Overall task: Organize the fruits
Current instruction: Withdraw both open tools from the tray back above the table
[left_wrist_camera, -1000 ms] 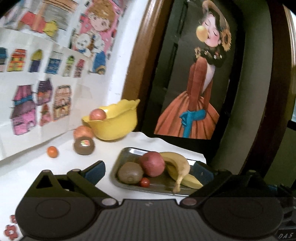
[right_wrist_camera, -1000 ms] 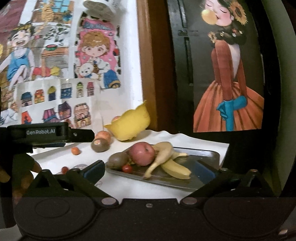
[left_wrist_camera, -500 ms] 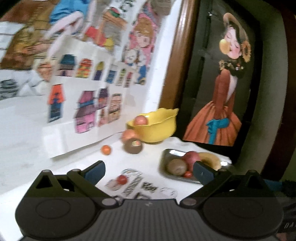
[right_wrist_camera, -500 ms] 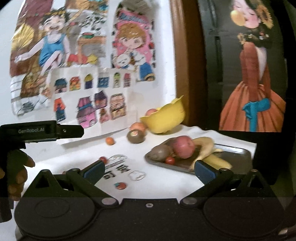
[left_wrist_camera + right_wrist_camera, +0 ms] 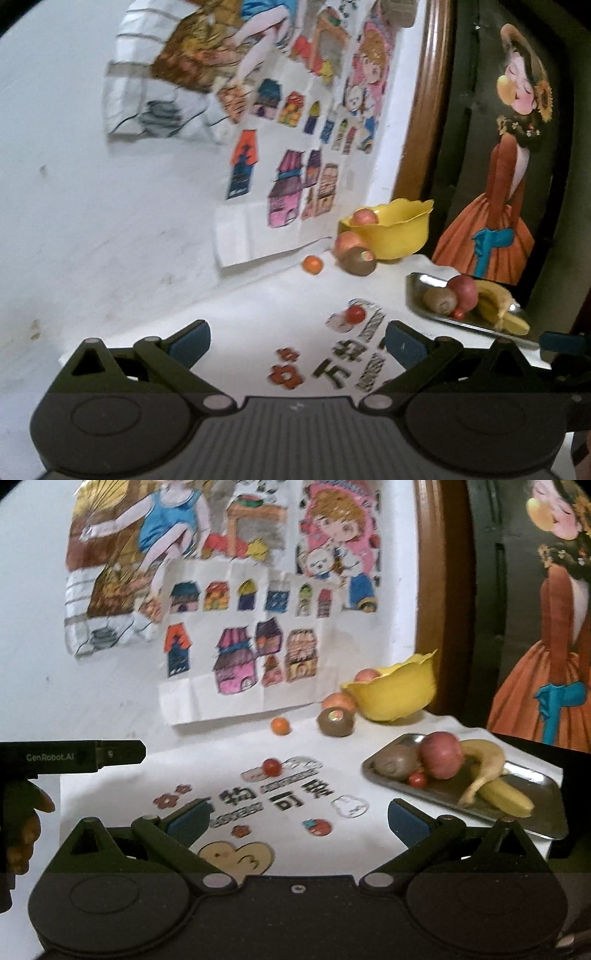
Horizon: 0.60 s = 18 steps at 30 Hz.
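Both tongs, left [image 5: 297, 341] and right [image 5: 297, 818], stand apart, empty. Risk: loose cherry tomato [image 5: 272, 767] rolls off desk [image 5: 110, 786] if nudged.

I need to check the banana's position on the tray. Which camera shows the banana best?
The right wrist view: the banana lies whole and fairly sharp on the metal tray, leaning against the red apple. The left wrist view shows the banana small, blurred, at the frame's edge.

Yellow bowl [image 5: 393, 696], silver tray [image 5: 524, 805], red apple [image 5: 441, 755], yellow banana [image 5: 495, 779].
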Motion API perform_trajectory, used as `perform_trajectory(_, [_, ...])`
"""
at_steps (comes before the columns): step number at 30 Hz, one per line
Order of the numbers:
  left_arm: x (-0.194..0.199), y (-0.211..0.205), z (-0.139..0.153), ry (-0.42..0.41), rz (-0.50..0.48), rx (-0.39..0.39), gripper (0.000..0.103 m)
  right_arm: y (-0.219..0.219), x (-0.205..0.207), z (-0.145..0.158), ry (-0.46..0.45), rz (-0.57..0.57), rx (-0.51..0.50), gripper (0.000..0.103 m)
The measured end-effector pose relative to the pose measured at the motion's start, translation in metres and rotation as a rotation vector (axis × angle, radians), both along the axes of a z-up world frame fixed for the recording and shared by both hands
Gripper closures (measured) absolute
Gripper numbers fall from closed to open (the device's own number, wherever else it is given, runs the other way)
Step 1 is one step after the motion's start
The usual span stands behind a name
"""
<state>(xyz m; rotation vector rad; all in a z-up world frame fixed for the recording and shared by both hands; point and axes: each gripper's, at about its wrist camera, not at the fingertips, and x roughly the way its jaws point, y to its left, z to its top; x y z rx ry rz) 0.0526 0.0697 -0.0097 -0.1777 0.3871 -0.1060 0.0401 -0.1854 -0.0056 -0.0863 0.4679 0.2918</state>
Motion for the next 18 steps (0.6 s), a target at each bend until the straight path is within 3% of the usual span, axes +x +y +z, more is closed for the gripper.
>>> perform_trajectory(18, [-0.004, 0.011, -0.023, 0.066, -0.022, 0.011, 0.000, 0.019, 0.000, -0.026, 0.093, 0.023, -0.063, 0.001])
